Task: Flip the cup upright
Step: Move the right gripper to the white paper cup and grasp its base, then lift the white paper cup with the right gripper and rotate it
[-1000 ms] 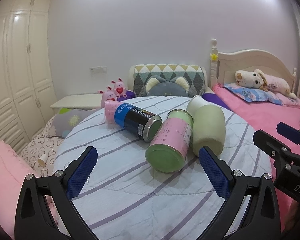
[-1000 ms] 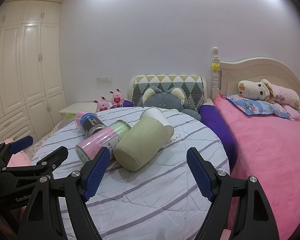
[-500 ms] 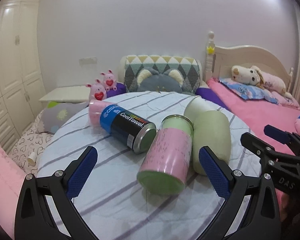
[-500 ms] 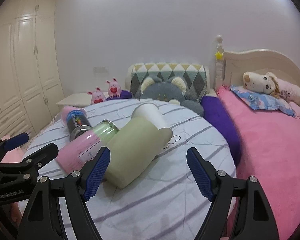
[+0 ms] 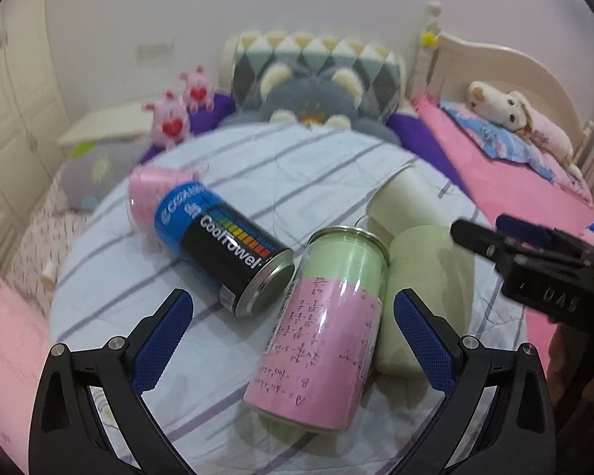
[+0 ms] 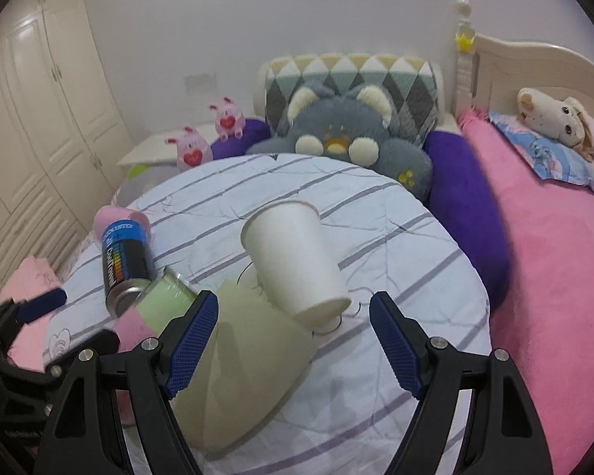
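Note:
A white paper cup (image 6: 295, 259) lies on its side on the round striped table (image 6: 396, 237), its mouth toward me; it also shows in the left wrist view (image 5: 406, 202). A pale green cup (image 6: 253, 372) lies on its side against it, also in the left wrist view (image 5: 427, 293). My right gripper (image 6: 293, 340) is open just above and in front of both cups. My left gripper (image 5: 291, 336) is open around a pink-and-green canister (image 5: 328, 328) lying on the table. The right gripper shows at the right of the left wrist view (image 5: 534, 253).
A blue-and-black CoolTowel can (image 5: 225, 253) and a pink cup (image 5: 154, 194) lie at the table's left. A grey plush (image 6: 348, 138) and patterned cushion (image 6: 352, 79) sit behind. A pink bed (image 6: 554, 257) lies right, white wardrobes (image 6: 39, 118) left.
Both grippers have moved forward and down toward the table. The canister now sits between the left fingers, and the two cups are close under the right gripper.

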`<state>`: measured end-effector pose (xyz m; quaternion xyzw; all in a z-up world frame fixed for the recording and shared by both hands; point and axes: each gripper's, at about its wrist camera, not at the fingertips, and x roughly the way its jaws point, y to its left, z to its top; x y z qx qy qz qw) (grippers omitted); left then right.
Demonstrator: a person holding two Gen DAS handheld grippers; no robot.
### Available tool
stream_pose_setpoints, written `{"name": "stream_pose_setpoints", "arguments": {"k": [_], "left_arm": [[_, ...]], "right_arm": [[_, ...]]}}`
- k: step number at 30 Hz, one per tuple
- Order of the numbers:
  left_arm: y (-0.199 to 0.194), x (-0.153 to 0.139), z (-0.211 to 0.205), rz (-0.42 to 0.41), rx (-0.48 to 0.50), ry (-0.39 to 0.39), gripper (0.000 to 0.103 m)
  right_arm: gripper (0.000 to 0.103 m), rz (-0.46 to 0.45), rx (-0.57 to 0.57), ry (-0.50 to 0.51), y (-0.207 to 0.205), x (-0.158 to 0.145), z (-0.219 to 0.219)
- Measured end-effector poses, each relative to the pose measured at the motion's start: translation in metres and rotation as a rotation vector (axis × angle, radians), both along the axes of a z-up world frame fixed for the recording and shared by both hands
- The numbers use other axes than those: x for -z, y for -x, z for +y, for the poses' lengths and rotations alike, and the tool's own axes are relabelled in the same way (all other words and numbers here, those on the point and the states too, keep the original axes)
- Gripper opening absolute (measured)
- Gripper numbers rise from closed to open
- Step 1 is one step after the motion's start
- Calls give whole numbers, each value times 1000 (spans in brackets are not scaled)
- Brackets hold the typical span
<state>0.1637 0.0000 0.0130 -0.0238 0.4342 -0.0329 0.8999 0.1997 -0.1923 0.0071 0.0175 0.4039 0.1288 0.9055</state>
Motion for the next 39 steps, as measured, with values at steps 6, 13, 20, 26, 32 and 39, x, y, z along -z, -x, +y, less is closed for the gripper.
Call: {"name": "stream_pose_setpoints", "arguments": {"k": [6,13,20,26,32,39], "left_arm": [[-20,-2,2,96,-49,2,102],[-49,-5,3,215,-69,17,103],[-71,4,10,308,-104,48,102],[-83,16,22,371,-154,72,103],[-90,27,32,414,-199,106,103],[-91,24,30,434,-193,70,103]], "right_arm": [[80,130,-35,54,-44,-6,8],[80,339,-102,149,-96,11,22],[80,562,-190,214,-130,45,39],[80,669,-244,365,-138,74,59],[71,668,-225,355,-138,70,57],[63,671,-210,320,-144,55,55]]}}
